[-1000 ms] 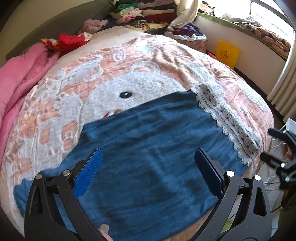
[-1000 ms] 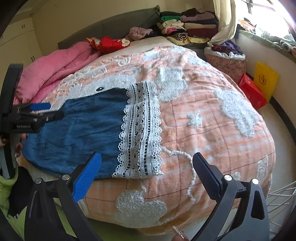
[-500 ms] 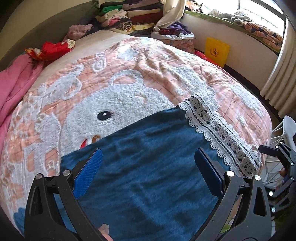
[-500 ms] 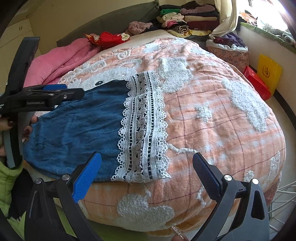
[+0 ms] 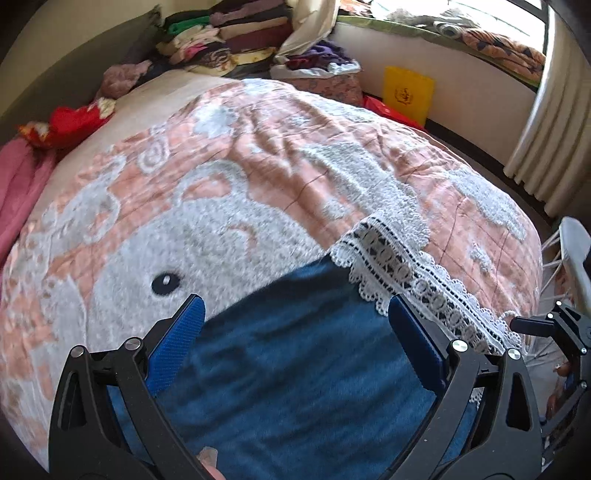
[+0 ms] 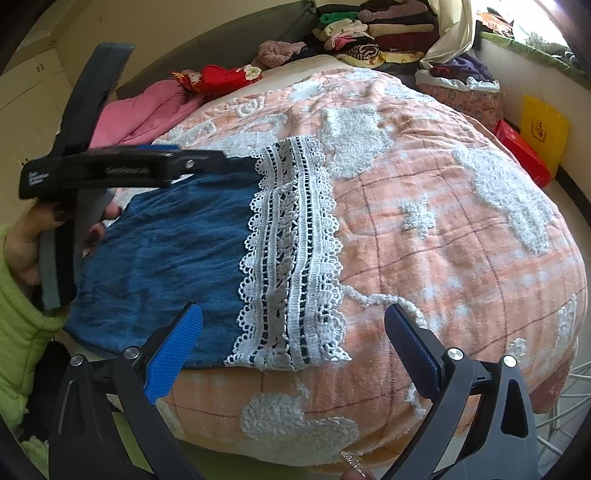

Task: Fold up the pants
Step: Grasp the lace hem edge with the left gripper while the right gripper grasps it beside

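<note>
Viewing both wrist feeds, I see the blue pants lying flat on the peach-and-white quilt near the bed's front edge, their white lace hem turned toward the middle of the quilt. My left gripper hovers over the blue fabric with its jaws spread wide and nothing between them; in the right wrist view it sits above the far edge of the pants. My right gripper is likewise spread wide and empty, positioned at the near edge of the pants, over the lace hem. Stacked folded clothes sit at the far end of the bed, with a pink blanket alongside.
</note>
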The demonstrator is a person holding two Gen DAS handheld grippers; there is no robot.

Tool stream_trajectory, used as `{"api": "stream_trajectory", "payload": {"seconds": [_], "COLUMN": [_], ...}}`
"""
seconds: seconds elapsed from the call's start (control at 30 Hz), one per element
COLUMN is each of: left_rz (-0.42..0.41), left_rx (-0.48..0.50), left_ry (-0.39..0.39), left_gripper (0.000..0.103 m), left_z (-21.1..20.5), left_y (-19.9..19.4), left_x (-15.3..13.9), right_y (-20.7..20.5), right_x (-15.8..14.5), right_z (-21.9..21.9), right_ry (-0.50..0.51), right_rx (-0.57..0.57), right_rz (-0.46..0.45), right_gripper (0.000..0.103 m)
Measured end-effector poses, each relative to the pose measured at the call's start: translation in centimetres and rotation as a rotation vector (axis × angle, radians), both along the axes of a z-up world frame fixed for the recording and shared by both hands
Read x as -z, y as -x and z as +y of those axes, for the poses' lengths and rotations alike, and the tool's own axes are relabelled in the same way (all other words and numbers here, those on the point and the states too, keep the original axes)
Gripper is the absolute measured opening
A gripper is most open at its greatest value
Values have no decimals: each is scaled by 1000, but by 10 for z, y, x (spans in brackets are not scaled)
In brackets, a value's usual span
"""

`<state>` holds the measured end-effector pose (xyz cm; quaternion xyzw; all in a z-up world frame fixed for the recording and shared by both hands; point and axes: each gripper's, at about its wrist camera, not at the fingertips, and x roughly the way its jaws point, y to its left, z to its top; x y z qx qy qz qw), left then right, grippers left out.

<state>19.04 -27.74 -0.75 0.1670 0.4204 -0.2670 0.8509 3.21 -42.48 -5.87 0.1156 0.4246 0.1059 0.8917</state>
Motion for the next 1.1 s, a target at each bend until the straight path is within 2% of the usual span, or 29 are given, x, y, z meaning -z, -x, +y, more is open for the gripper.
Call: {"api": "stream_trajectory", "payload": {"seconds": [0.6, 0.67, 0.73, 0.87, 1.1], "left_rz": [68, 77, 88, 103, 88], "left_rx": [27, 33, 38, 54, 64], "left_ry": [40, 42, 45, 47, 28], "left_gripper": [93, 92, 87, 81, 81], "left_z": [-12, -12, -13, -16, -18], "left_y": [-22, -24, -24, -25, -20], "left_x": [26, 29, 33, 39, 43], "right_y": [-7, -7, -9, -12, -18], "right_x": [10, 9, 8, 8, 10], "right_z": [3, 4, 6, 10, 14], "right_ry": [-42, -52, -59, -37, -36], "right_rx": [-21, -29, -42, -60, -75], "right_rz": [0, -4, -4, -5, 6], "right_gripper": [98, 96, 85, 78, 77]}}
